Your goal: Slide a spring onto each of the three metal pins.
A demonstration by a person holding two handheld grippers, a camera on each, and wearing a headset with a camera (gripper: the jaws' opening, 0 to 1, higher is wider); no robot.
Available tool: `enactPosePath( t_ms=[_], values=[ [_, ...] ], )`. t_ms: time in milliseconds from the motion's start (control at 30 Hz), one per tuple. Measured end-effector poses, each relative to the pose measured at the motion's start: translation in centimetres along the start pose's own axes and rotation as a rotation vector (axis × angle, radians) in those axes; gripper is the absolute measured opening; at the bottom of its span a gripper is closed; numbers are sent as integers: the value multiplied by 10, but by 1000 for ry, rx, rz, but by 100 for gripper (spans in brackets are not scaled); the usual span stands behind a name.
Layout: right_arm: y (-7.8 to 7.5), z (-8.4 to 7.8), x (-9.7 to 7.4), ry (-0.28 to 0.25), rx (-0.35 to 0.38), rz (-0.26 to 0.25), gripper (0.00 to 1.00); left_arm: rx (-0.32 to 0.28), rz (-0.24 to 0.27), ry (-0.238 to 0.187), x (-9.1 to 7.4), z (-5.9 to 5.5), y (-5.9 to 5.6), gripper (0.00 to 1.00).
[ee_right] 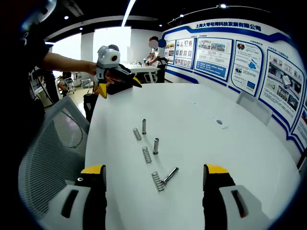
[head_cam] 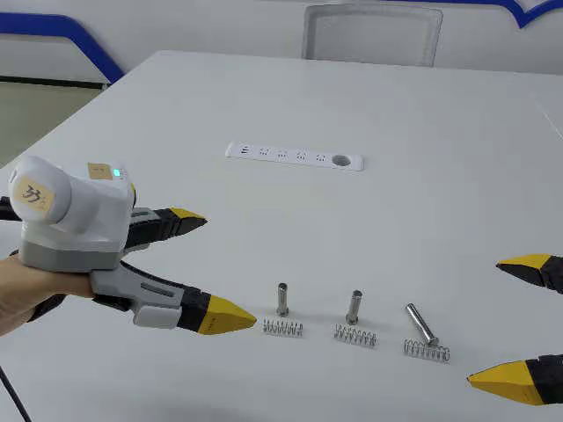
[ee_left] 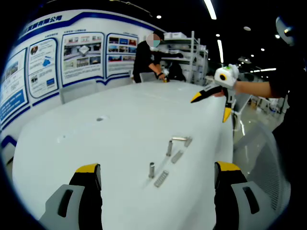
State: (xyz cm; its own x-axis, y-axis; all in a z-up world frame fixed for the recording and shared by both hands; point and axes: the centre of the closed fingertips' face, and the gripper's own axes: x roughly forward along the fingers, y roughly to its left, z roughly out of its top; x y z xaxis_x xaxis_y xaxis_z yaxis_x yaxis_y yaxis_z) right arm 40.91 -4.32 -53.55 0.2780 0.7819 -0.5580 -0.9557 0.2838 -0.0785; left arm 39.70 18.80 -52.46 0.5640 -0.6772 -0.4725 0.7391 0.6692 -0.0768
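Three short metal pins sit on the white table point(head_cam: 396, 202): the left pin point(head_cam: 282, 298) and middle pin point(head_cam: 354, 306) stand upright, while the right pin point(head_cam: 421, 324) lies on its side. A small spring lies flat in front of each: left spring point(head_cam: 282, 328), middle spring point(head_cam: 355, 335), right spring point(head_cam: 427, 351). My left gripper point(head_cam: 211, 264) hovers open and empty to the left of the row. On the other side my right gripper point(head_cam: 508, 322) is open and empty too. The left gripper view looks along the row of pins point(ee_left: 151, 170); the right gripper view has the lying pin point(ee_right: 170, 175) nearest.
A white power strip point(head_cam: 294, 156) lies further back on the table. A grey chair point(head_cam: 372, 33) stands at the far edge. A mesh chair point(ee_right: 57, 139) is beside the table's near edge. A person point(ee_right: 157, 55) stands at another table in the background.
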Motion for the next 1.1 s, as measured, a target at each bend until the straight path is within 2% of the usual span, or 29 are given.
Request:
enactPosePath(
  t_ms=[367,633,833,967,1100],
  values=[
    [3,0,3,11,-3,10,84,7,-4,2,0,-2,-2,100],
    [-1,7,4,-31,33,0,83,6,6,7,-4,-4,0,100],
    [-2,6,3,-21,16,-6,83,9,13,-2,-5,-2,-1,100],
    [-2,7,2,-33,31,-6,82,18,10,8,-4,-4,-4,100],
    [-1,4,2,-18,24,-12,82,35,21,23,-3,-7,-5,100]
  ],
)
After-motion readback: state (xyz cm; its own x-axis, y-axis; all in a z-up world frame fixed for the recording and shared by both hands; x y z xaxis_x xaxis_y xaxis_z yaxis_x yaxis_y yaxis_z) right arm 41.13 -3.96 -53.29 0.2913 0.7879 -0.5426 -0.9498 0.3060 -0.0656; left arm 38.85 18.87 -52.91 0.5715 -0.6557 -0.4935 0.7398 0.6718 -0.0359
